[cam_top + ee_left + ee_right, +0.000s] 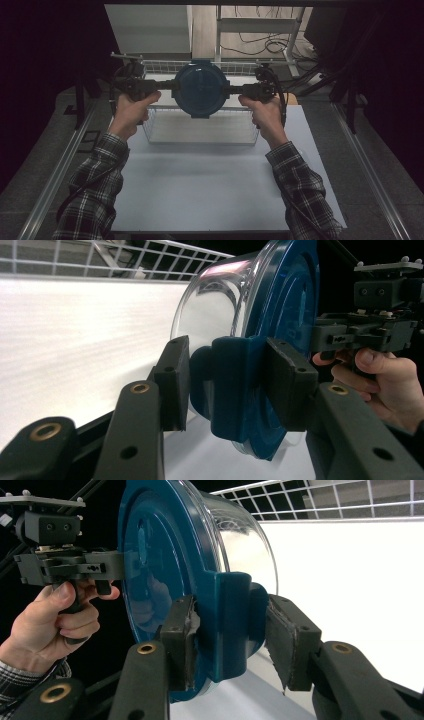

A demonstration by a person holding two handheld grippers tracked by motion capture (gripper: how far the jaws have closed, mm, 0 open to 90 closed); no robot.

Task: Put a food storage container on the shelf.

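Left gripper (169, 86) and right gripper (234, 90) each clamped on a side latch of the blue-lidded clear container (201, 89), above wire basket (200, 131). No legible markings.

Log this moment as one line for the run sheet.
left hand-held gripper: shut on container clip | right hand-held gripper: shut on opposite clip | blue-lidded container: held above wire basket

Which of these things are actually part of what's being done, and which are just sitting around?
In the job: blue-lidded clear container; left tongs and right tongs, each clamped on a lid latch; wire basket below.
Just around: white table, cables behind.
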